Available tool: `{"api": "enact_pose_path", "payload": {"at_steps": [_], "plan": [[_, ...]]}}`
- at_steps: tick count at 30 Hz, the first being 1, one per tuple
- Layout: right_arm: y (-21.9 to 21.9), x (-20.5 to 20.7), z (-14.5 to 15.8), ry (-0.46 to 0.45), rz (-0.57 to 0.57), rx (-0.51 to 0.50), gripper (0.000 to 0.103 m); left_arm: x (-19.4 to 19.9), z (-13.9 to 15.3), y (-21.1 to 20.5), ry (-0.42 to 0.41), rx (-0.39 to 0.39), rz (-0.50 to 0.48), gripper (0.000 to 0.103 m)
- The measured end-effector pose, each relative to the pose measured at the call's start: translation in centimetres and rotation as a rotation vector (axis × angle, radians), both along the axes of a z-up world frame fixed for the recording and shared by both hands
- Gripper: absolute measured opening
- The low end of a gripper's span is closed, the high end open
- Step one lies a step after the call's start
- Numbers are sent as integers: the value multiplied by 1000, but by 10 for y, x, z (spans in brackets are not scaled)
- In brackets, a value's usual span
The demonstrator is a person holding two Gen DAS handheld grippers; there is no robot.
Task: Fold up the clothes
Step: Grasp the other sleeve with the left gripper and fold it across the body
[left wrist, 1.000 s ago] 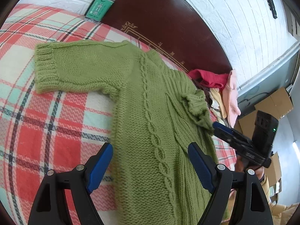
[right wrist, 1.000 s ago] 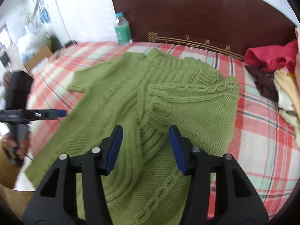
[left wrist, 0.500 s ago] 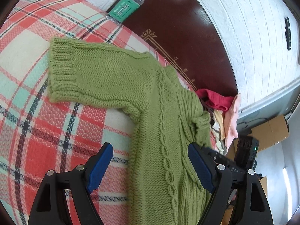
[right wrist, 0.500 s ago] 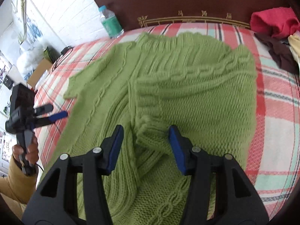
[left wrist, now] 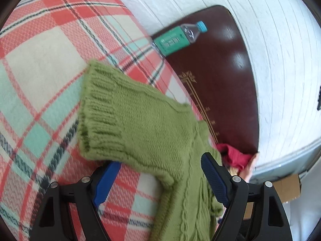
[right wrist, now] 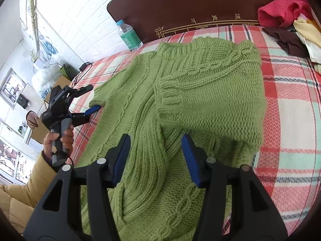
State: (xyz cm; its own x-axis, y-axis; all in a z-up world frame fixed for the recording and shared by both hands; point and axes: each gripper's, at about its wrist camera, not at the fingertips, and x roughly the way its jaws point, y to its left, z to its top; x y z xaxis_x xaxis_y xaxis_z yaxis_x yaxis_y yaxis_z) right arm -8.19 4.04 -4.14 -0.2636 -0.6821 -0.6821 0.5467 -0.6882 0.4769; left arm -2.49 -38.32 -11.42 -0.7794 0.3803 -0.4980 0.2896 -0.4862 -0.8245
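A green cable-knit sweater (right wrist: 210, 100) lies flat on a plaid bedspread (right wrist: 291, 120). One sleeve is folded across its chest, with the ribbed cuff (right wrist: 166, 92) near the middle. The other sleeve (left wrist: 130, 124) stretches out to the side and ends in a ribbed cuff (left wrist: 96, 120). My left gripper (left wrist: 160, 178) stands wide open around this sleeve near its underarm, and the knit drapes over the left pad. The right wrist view shows the left gripper (right wrist: 90, 99) at that sleeve's end. My right gripper (right wrist: 156, 158) hovers open over the sweater's body, a ridge of knit between its pads.
A green-labelled water bottle (left wrist: 176, 38) stands at the dark wooden headboard (right wrist: 200, 4). Red, brown and yellow clothes (right wrist: 280, 12) are piled at the far right corner of the bed. A hand (right wrist: 64, 138) in a tan jacket sleeve holds the left gripper. Cardboard boxes stand beside the bed.
My left gripper has rolled and moved along the outstretched sleeve toward its cuff, which now fills the view. My right gripper has come lower and closer over the folded sleeve.
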Motion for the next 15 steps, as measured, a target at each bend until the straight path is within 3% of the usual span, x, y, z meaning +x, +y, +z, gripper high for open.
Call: {"api": "enact_pose_path", "payload": {"at_steps": [3,6,8,10,12,13,15], "plan": [[4,2,0,-22,-5,-28,55,0,-1,-11,1,25,85,83],[8,7,1,-22,-9,-33,55,-4,-2,-20,-3,2,137,79],[12,9,0,-24,-14,-35,55,-12,-4,-20,-18,-15,119,69],[15,11,0,-26,-18,-36,55,-19,-4,-18,-39,-53,94,42],[21,12,0,-32,-30,-42,55,-26,0,-16,-80,-132,66,24],[24,12,0,-35,-36,-45,55,-30,5,-12,-93,-182,47,17],[29,13,0,-36,-48,-48,55,-38,26,1,-66,-302,-13,17]]}}
